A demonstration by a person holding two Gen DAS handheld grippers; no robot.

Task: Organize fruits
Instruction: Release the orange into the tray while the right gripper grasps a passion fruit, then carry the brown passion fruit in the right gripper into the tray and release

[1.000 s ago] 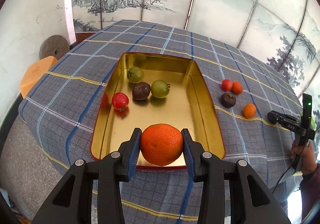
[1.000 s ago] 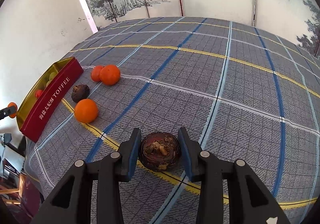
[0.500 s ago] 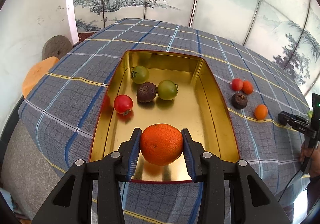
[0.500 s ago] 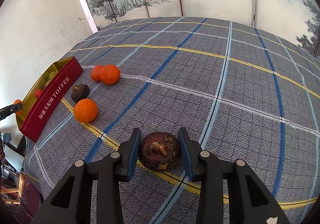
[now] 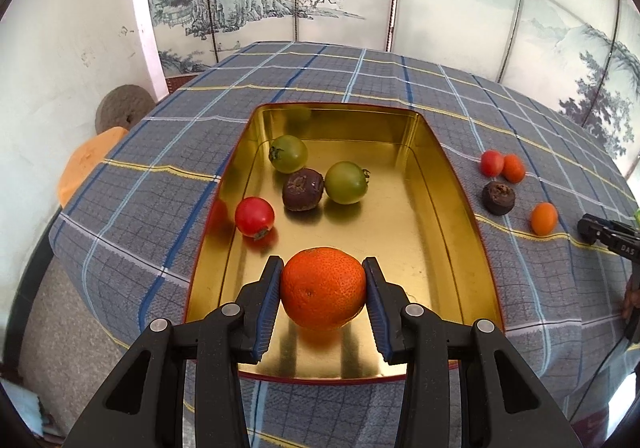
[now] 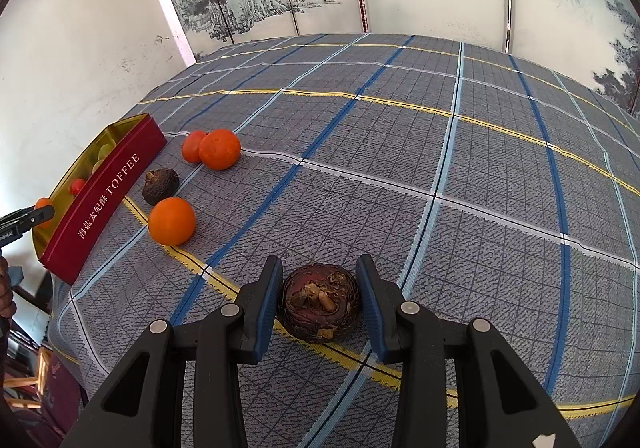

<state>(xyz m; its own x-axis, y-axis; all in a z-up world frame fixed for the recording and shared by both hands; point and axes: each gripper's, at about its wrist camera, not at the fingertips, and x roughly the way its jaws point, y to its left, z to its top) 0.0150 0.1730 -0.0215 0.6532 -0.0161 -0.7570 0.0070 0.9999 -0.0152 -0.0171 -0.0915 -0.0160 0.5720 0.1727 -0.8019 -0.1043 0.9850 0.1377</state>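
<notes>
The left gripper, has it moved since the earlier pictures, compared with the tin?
Yes. The left gripper, shut on the orange, has come forward over the tin: the orange was at the near rim and is now above the gold floor.

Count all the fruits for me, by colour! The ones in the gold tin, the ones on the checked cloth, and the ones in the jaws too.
Green round tomatoes: 2
Red round tomatoes: 2
Orange round citrus fruits: 3
Dark brown wrinkled round fruits: 3
Total: 10
</notes>
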